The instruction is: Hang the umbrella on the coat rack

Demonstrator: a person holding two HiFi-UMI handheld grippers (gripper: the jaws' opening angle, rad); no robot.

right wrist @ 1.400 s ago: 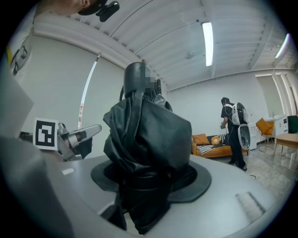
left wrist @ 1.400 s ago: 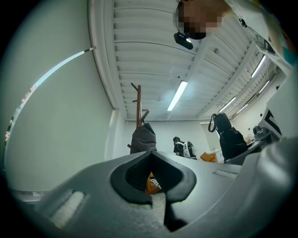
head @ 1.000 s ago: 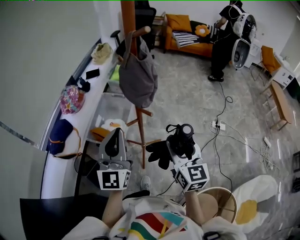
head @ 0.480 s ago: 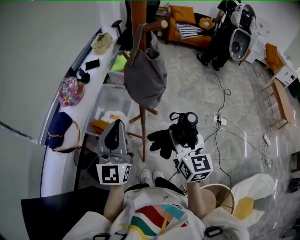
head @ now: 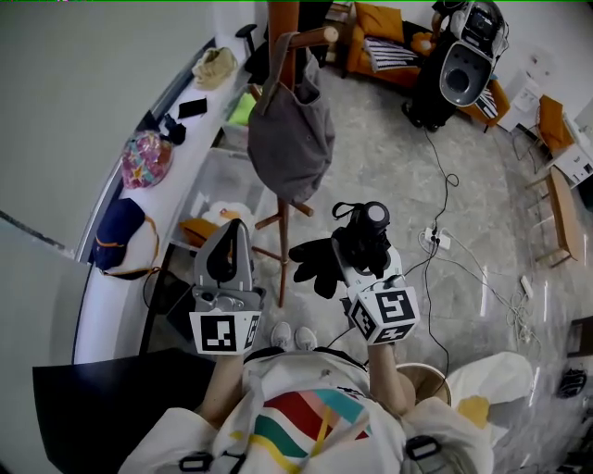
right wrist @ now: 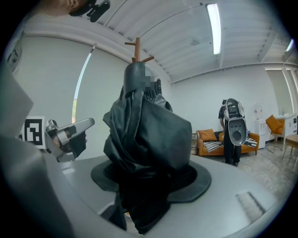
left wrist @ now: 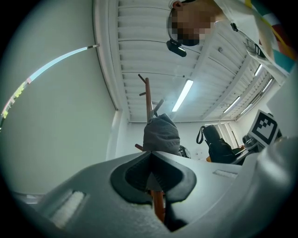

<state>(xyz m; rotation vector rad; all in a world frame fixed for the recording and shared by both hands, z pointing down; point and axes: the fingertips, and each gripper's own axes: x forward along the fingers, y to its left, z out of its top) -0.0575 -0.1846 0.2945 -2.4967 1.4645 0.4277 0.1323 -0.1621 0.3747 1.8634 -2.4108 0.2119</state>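
Leftmost, the white worktop (head: 100, 310) along the wall carries bags and small things that I have no need to touch. Next to it, low in the frame, my left claw (head: 230, 239) has its jaws pressed together on nothing, and its own view looks up the pole of the coat rack (head: 281, 23), which stands just ahead at centre top. A grey bag (head: 292, 130) already hangs from one peg (head: 320, 37) and bulges outward, so I judge that peg is taken. The bare pegs higher on the pole look like the better target.

Right of centre, my right claw (head: 357, 257) is clamped on the folded black umbrella (head: 317, 273), whose loose fabric spills to the left while the handle end points toward the rack. To do this well I should raise the umbrella clear of the bag and bring the handle end up beside a free peg. Only once its loop or crook sits over the wood should I let go. My empty left claw could spread the loop. Cables (head: 445, 250) trail across the floor at right, so my feet should stay clear of them.
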